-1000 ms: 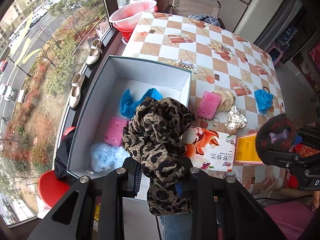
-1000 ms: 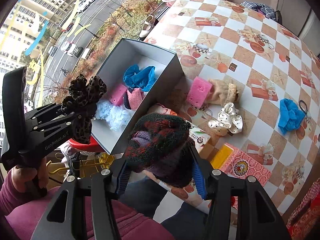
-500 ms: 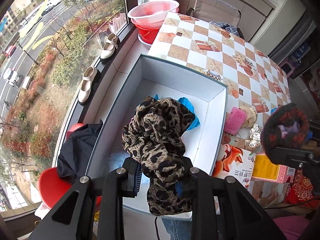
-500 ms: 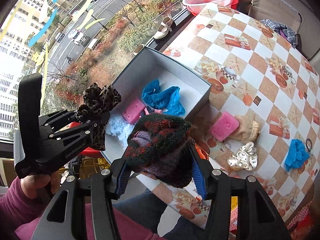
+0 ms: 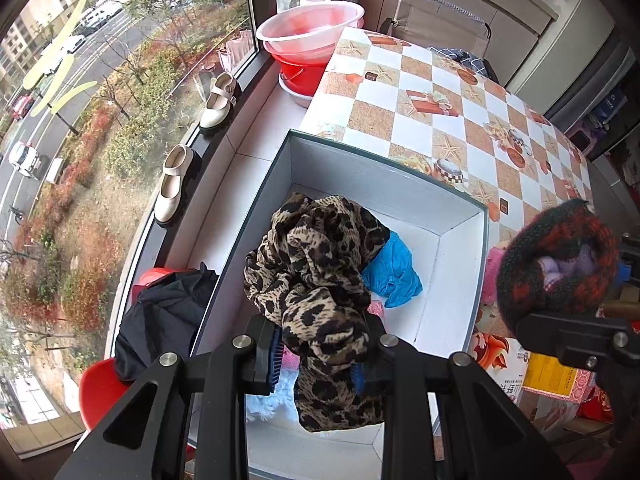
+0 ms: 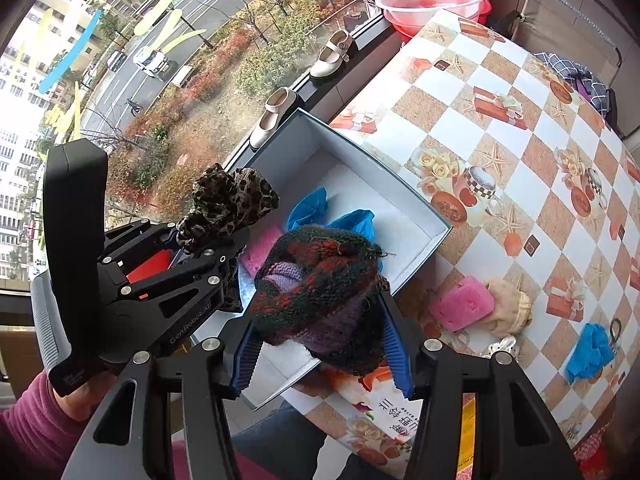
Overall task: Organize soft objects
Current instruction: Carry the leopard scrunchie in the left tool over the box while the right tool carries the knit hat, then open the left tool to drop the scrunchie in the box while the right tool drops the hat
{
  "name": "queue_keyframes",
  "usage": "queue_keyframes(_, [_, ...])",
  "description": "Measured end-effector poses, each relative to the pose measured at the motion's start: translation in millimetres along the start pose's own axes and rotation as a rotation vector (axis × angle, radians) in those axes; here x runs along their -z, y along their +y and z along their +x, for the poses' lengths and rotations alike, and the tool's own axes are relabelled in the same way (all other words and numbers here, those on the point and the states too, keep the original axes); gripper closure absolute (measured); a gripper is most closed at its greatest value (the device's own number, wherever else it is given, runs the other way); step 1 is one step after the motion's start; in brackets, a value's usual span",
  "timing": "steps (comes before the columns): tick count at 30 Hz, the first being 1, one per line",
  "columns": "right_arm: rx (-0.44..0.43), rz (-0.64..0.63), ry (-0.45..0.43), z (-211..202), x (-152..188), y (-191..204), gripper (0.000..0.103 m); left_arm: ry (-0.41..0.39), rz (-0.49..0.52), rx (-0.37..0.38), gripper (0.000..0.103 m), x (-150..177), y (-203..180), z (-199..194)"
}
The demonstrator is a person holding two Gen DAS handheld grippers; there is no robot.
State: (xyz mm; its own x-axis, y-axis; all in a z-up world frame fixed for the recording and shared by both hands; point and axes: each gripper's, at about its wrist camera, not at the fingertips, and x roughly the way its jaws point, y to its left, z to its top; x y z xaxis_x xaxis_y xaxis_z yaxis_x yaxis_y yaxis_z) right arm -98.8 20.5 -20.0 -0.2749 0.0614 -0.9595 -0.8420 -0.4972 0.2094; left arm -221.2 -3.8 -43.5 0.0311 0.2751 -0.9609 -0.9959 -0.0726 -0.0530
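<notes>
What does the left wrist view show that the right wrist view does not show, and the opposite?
Only the left wrist view shows the black garment on a red stool beside the box.

Only the right wrist view shows the pink sponge, the beige pouch and a blue cloth lying on the table, and the hand holding the left gripper.

Both show the white box, the leopard cloth, the knitted item and two shoes.

The left gripper (image 5: pixel 318 354) clamps a leopard-print cloth (image 5: pixel 316 276) above the open white box (image 5: pixel 456 284), where a blue cloth (image 5: pixel 394 272) lies; the right gripper's knitted bundle (image 5: pixel 556 264) hangs alongside.
</notes>
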Motion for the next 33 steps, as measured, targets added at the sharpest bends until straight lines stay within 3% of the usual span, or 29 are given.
queue_keyframes(33, [0.014, 0.041, 0.039, 29, -26, -9, 0.048, 0.036, 0.01, 0.003, 0.074, -14, 1, 37])
